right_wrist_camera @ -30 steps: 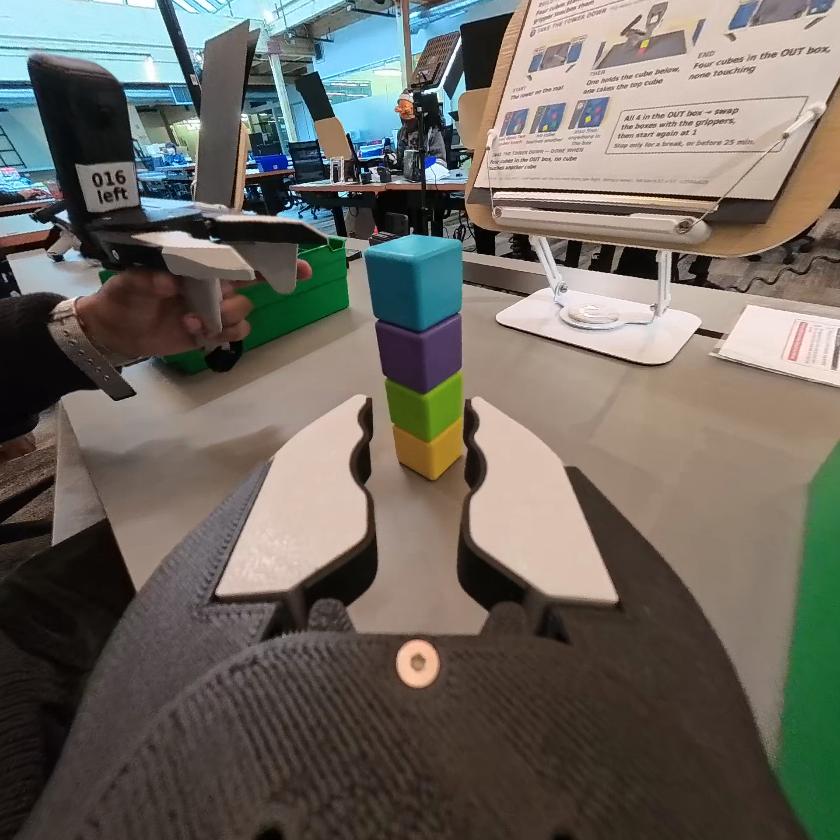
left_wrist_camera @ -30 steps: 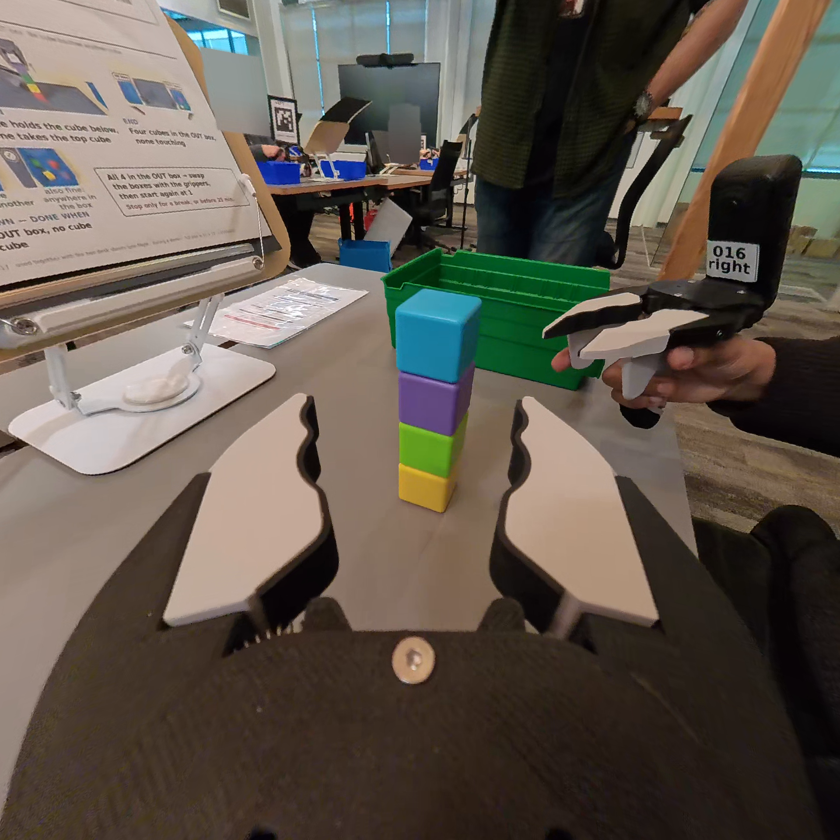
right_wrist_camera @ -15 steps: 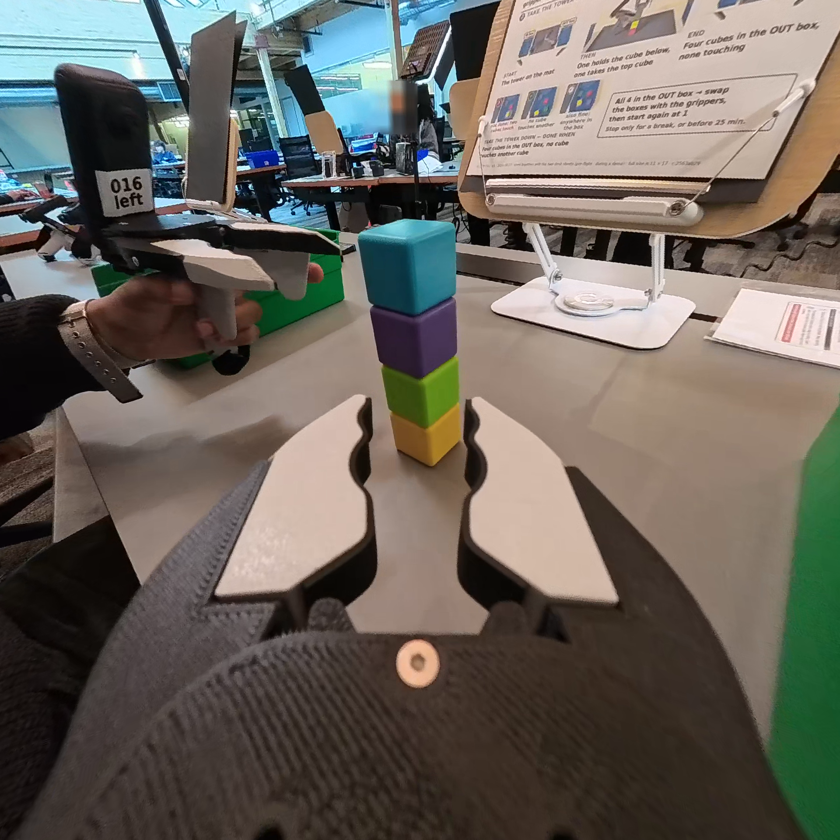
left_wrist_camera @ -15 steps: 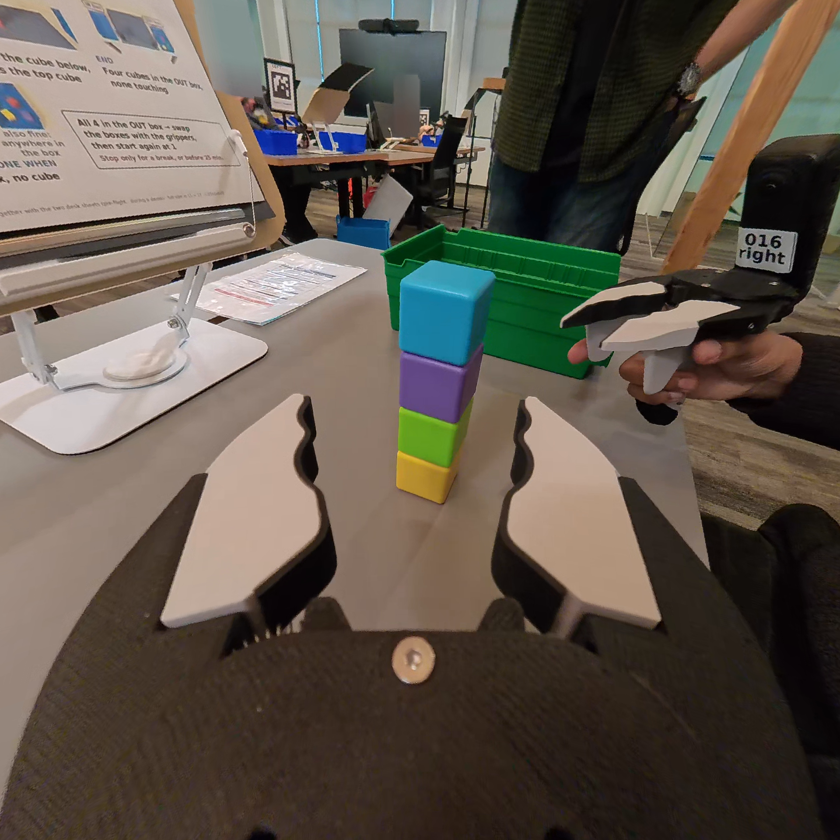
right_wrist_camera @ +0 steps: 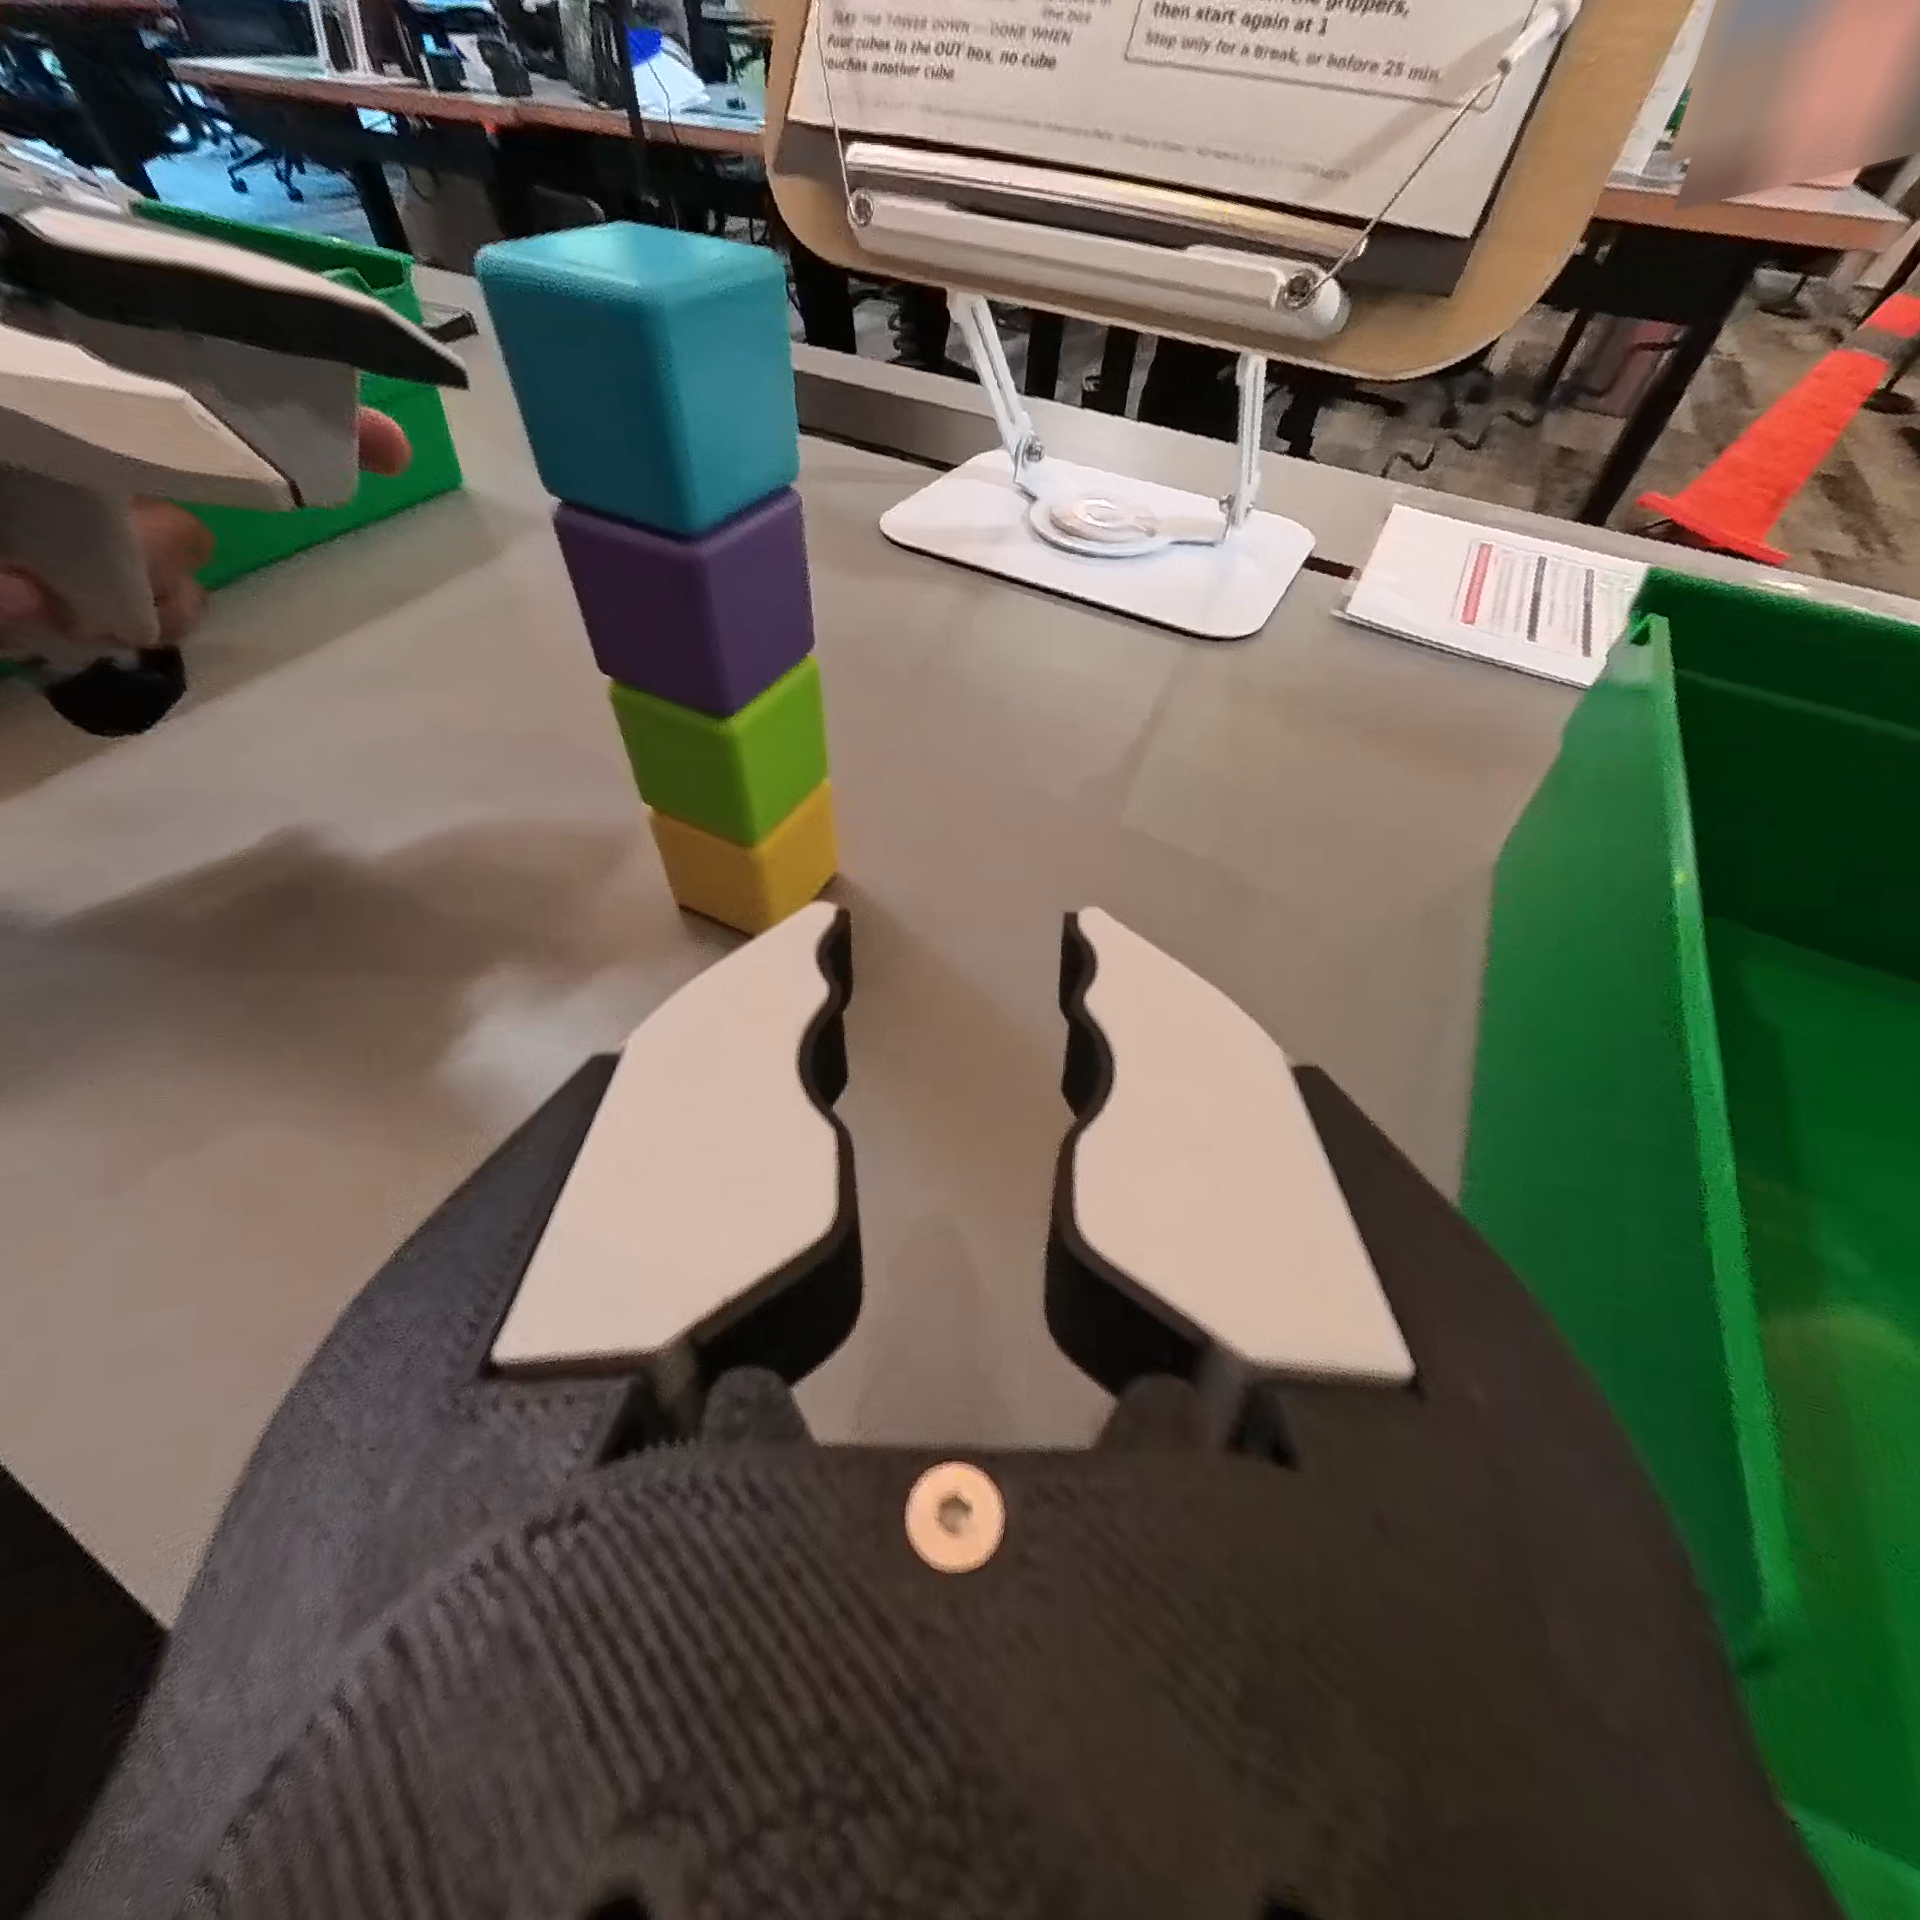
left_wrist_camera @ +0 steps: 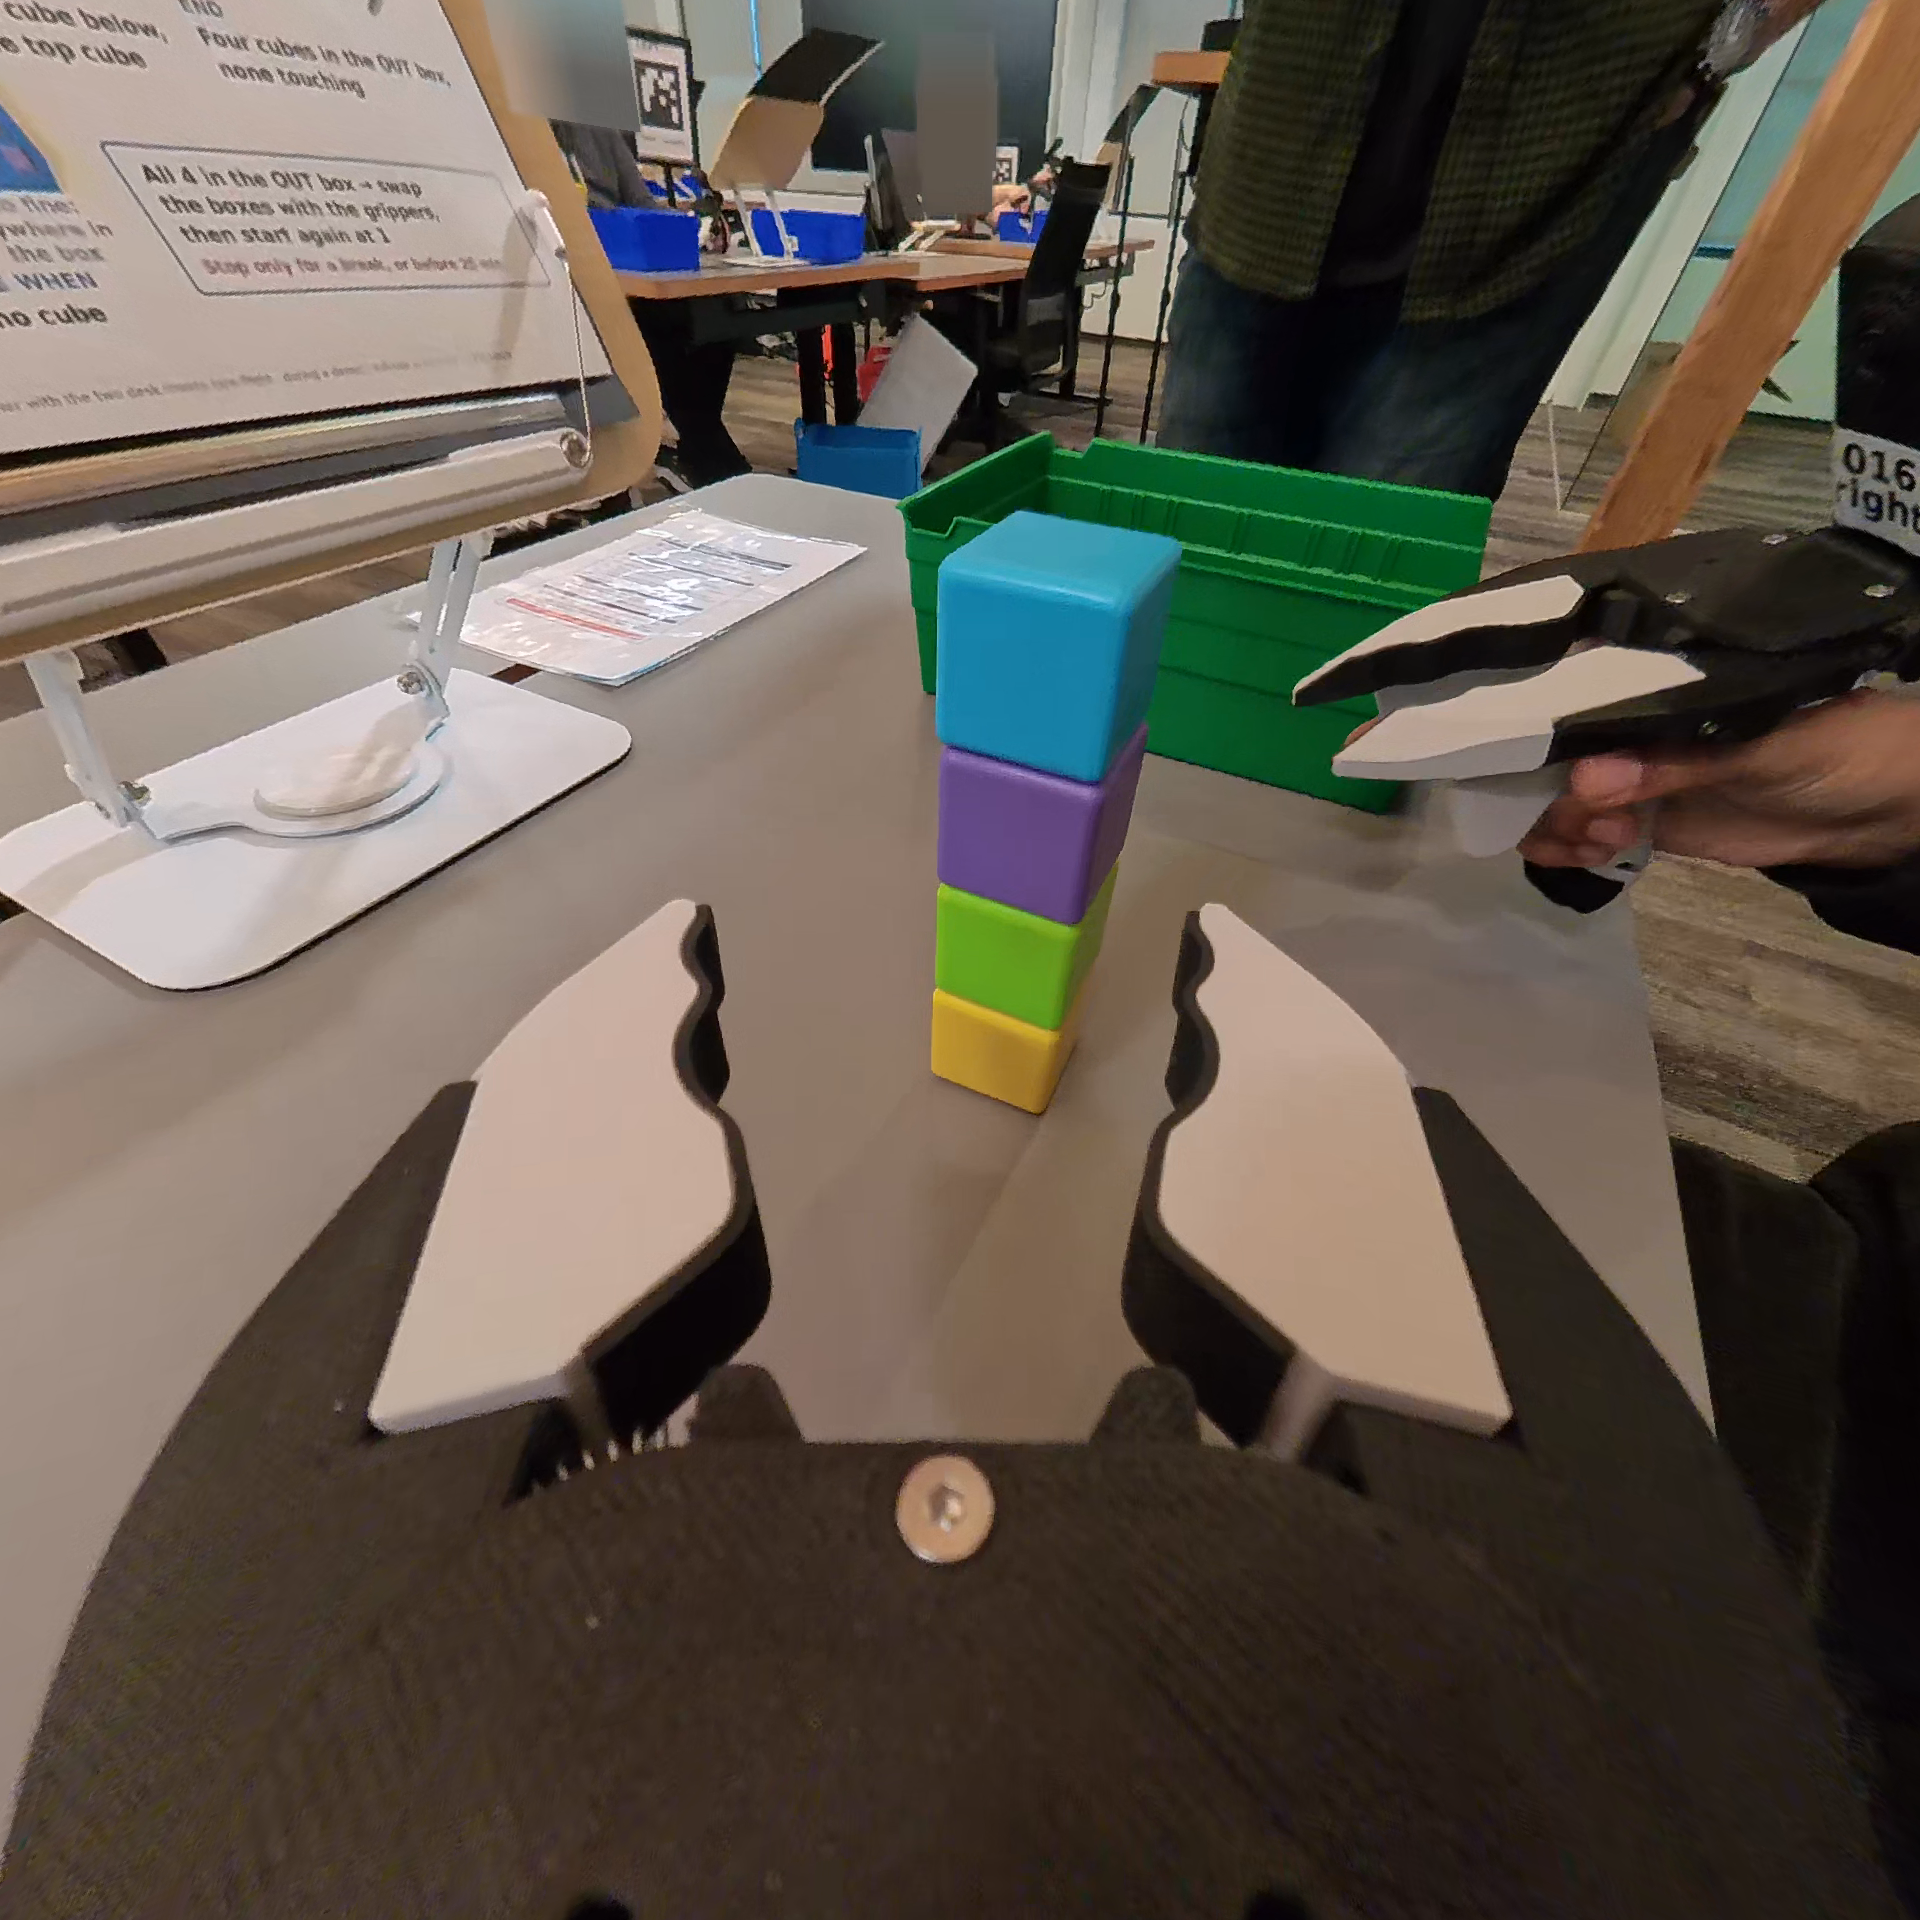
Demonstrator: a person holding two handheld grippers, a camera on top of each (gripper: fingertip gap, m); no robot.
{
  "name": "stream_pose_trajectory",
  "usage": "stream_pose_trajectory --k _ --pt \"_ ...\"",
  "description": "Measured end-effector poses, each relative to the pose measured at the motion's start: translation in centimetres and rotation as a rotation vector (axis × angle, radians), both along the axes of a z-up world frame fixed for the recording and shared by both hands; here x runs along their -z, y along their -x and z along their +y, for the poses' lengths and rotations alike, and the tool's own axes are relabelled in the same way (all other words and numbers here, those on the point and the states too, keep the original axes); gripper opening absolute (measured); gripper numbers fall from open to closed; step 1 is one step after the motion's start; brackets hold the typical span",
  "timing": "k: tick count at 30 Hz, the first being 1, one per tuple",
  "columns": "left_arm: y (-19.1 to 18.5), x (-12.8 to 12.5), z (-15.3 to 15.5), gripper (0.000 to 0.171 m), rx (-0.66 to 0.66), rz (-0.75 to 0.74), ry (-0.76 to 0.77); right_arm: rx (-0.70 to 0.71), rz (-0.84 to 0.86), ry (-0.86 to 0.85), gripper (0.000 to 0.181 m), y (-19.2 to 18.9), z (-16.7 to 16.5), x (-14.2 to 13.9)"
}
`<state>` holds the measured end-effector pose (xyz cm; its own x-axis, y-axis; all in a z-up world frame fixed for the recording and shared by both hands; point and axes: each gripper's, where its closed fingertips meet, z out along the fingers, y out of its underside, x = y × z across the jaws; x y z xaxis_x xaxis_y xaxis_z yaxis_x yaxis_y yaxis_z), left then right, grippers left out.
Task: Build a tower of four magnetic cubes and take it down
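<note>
Cubes stand in one upright tower on the grey table [left_wrist_camera: 312, 1091]: yellow cube [left_wrist_camera: 995, 1047], green cube [left_wrist_camera: 1013, 951], purple cube [left_wrist_camera: 1029, 831], blue cube [left_wrist_camera: 1049, 639] on top. The left gripper [left_wrist_camera: 945, 961] gapes wide, empty, tower at twelve o'clock. The right gripper [right_wrist_camera: 954, 961], partly open and empty, has the tower at eleven o'clock and a green bin [right_wrist_camera: 1621, 1039] at three o'clock.

instruction sheet [left_wrist_camera: 239, 187] cut off at top edge, standing person [left_wrist_camera: 1455, 208] cropped above torso
</note>
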<state>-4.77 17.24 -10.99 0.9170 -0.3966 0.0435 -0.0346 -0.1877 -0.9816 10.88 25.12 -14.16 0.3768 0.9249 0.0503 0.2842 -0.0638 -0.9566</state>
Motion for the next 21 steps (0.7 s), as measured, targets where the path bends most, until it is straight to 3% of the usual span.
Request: stream_pose_trajectory --k 21 --pt "-0.65 1.10 0.18 0.081 0.025 0.003 0.024 -0.019 -0.009 0.006 0.039 0.13 -0.34 0.33"
